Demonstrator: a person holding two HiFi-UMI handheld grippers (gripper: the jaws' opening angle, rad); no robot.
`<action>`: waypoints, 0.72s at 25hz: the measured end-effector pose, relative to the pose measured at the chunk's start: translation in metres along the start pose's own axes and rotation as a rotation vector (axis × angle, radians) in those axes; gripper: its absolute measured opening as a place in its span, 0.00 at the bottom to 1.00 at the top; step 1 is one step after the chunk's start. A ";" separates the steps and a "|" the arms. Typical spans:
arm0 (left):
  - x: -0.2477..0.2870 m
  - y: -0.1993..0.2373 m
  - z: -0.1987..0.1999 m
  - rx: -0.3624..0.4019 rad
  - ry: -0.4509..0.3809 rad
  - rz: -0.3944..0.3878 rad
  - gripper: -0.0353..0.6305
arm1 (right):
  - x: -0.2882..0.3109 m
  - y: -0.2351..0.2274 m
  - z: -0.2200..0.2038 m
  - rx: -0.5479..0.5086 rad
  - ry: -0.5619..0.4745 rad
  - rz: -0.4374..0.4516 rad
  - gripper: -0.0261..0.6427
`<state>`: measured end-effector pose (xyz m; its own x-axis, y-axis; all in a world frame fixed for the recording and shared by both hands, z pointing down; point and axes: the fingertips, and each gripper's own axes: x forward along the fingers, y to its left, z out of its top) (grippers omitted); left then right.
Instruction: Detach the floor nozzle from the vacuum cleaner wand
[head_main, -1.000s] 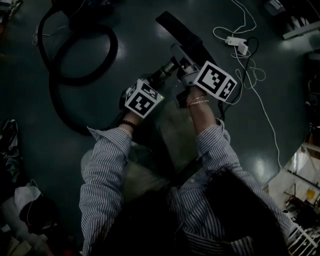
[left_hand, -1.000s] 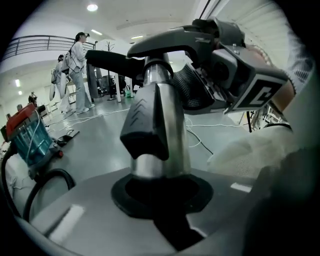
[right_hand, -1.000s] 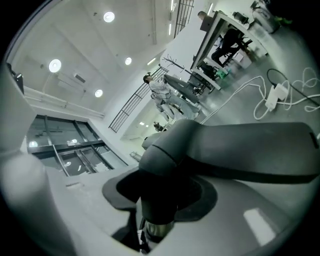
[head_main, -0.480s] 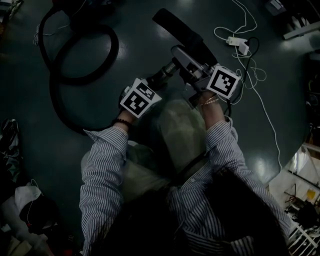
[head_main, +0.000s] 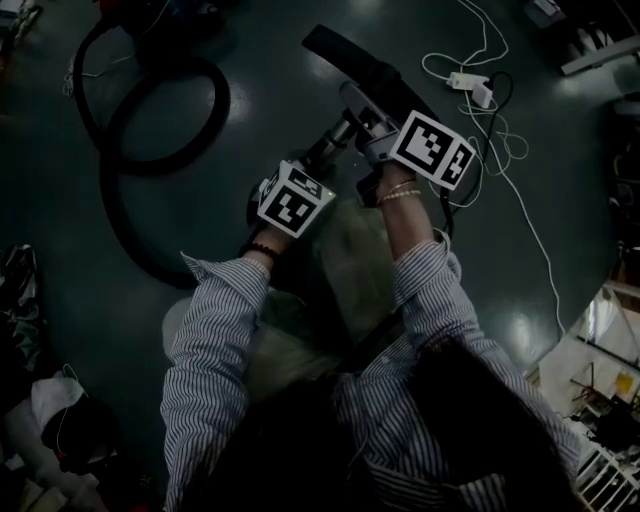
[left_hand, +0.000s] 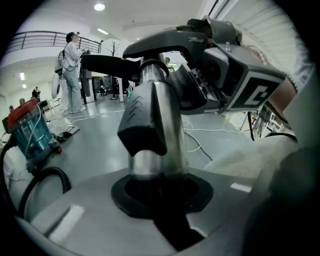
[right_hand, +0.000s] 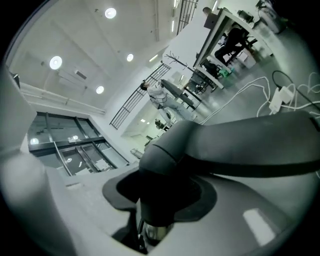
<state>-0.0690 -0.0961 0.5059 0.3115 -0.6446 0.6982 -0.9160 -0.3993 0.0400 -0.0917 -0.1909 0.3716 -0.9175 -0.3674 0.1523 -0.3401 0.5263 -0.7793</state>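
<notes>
Left tool is clamped tight on the chrome wand. Right tool grips the grey neck of the floor nozzle, jaws part-spread around it. The nozzle head sits out ahead of both tools, dark against the floor. The right tool's marker cube covers the joint in the head view, so I can't tell if it's seated or split. The hose loops at left, far end cut off at the top edge.

Glossy grey floor, round ceiling lights, curved balcony railing, cluttered desks beyond
</notes>
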 end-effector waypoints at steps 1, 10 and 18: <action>-0.001 -0.002 0.000 -0.006 -0.004 -0.021 0.17 | 0.000 0.001 -0.001 0.001 0.015 0.022 0.28; -0.010 -0.010 0.004 -0.009 -0.062 -0.119 0.18 | -0.004 0.034 -0.002 -0.092 0.105 0.352 0.28; -0.013 -0.026 0.009 -0.041 -0.105 -0.268 0.19 | -0.020 0.042 -0.003 -0.115 0.106 0.569 0.28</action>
<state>-0.0475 -0.0830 0.4896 0.5663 -0.5846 0.5810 -0.8062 -0.5392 0.2433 -0.0887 -0.1592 0.3377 -0.9759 0.0728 -0.2058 0.1969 0.6999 -0.6866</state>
